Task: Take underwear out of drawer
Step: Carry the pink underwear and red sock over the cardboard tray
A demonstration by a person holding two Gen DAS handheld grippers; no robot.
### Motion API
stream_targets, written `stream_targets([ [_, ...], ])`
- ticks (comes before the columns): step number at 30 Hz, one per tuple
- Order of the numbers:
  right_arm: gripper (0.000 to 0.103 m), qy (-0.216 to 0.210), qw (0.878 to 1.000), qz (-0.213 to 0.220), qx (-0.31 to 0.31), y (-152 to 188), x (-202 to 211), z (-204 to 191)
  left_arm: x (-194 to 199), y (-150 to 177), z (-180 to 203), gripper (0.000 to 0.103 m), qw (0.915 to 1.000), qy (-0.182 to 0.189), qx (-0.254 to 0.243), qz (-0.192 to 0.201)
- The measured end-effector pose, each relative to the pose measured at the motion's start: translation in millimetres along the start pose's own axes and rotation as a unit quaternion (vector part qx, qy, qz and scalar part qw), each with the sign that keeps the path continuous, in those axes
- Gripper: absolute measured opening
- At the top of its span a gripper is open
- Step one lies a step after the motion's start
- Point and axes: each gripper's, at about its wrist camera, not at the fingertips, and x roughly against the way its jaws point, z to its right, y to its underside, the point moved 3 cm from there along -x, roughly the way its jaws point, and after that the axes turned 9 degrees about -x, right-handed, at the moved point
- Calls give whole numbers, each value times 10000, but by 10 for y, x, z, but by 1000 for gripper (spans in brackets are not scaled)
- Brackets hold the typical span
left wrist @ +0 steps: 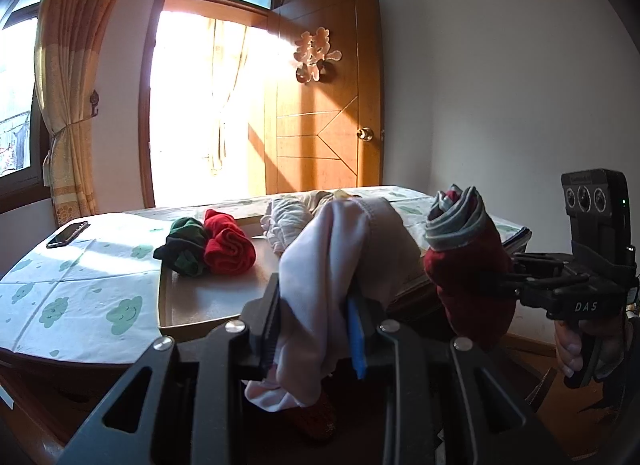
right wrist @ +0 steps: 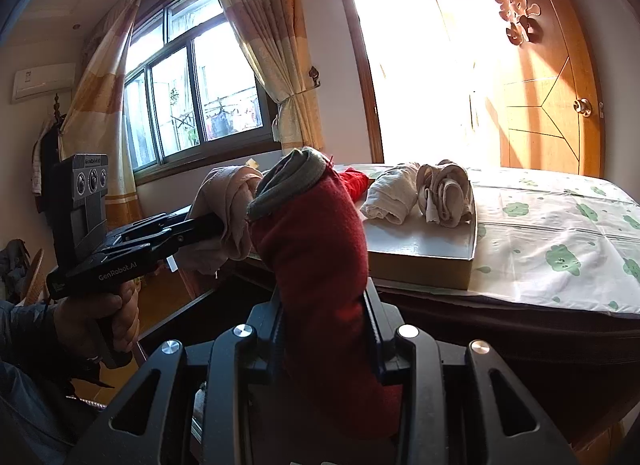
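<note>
Pink rolled underwear [left wrist: 320, 265] sits clamped in the left gripper [left wrist: 316, 329]; the right gripper [right wrist: 326, 329] clamps a dark-red roll [right wrist: 316, 233]. Ahead, four rolls already lie on the tray [left wrist: 208, 297]; both held pieces remain to place.

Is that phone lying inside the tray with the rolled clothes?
No. The phone lies on the cloud-print sheet, well apart from the tray that holds the rolled clothes.

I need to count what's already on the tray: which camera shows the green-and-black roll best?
The left wrist view: the green-and-black roll lies in the open on the tray, beside the red roll. In the right wrist view the held dark red roll hides it.
</note>
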Motion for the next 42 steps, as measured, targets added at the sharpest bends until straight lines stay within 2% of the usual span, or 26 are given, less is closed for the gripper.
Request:
stream_targets([
  [23,36,-127,9988,-264,-388,-614,-262,-20,-272,-406,-331,27,9999,-151,16,-9],
  [32,36,-127,9976,-389,-565,-809,-379,-27,-436,-532,-514,27,9994,-288,48,-160],
  [42,36,-103,9948,-588,-826,-1155,-645,10,-689,-645,-879,27,9975,-470,344,-388],
])
